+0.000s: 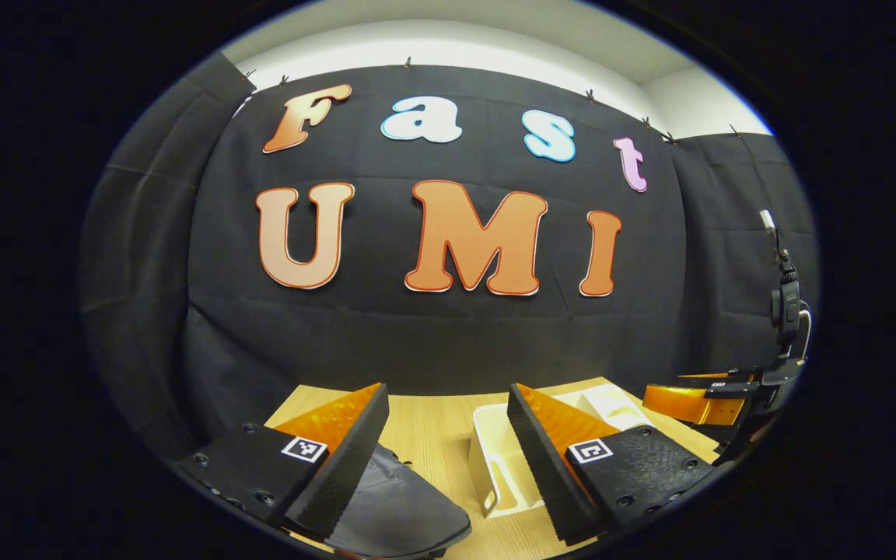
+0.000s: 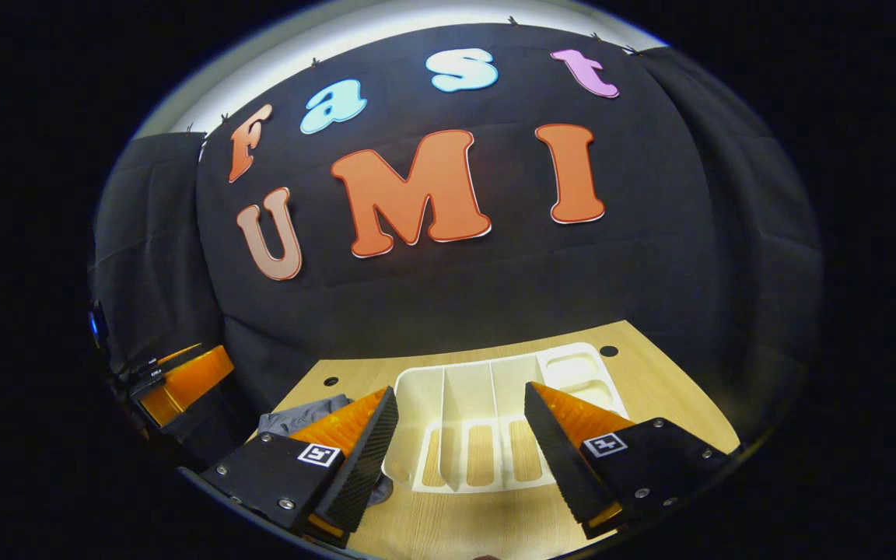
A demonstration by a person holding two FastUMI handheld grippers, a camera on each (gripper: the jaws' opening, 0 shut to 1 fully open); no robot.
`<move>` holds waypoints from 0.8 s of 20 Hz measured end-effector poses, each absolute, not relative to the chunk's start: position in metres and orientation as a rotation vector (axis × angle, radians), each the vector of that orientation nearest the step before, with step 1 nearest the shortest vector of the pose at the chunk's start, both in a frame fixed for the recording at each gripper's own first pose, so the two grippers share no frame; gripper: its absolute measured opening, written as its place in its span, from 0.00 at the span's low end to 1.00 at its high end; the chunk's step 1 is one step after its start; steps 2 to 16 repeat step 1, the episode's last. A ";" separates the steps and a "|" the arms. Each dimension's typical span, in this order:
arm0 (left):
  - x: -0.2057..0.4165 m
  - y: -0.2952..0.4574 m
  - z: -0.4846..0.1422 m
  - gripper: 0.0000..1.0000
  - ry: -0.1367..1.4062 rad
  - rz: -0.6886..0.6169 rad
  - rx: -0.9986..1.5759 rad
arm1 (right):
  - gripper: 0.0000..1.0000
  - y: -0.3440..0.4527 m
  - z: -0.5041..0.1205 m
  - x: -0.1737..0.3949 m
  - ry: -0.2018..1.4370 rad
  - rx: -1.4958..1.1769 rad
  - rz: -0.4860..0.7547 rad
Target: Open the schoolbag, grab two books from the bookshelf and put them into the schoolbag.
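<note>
Both the left hand-held gripper (image 1: 448, 459) and the right hand-held gripper (image 2: 460, 451) are held wide open above the table (image 2: 456, 529). The grey schoolbag (image 1: 393, 505) lies beside the white bookshelf (image 2: 487, 435).

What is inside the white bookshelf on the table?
The white bookshelf has upright dividers with open slots between them, and the wooden table shows through holes in its bottom. No books visible; the right hand-held gripper covers parts.

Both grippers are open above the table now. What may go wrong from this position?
1. The white bookshelf lies flat with empty slots, so no book is in sight to grab.
2. The grey schoolbag lies low under the left gripper; its opening is not visible.
3. The right gripper hangs over thin dividers and might snag.
</note>
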State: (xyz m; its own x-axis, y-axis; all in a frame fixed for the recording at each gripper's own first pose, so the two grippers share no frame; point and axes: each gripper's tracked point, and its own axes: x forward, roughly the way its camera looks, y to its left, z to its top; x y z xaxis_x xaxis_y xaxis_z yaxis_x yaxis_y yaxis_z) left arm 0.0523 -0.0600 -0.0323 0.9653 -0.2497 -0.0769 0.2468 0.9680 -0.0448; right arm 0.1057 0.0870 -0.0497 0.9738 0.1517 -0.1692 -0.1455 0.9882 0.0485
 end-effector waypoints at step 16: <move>0.054 -0.060 -0.030 0.97 0.080 -0.264 -0.038 | 0.97 0.085 -0.050 0.106 0.170 0.038 0.137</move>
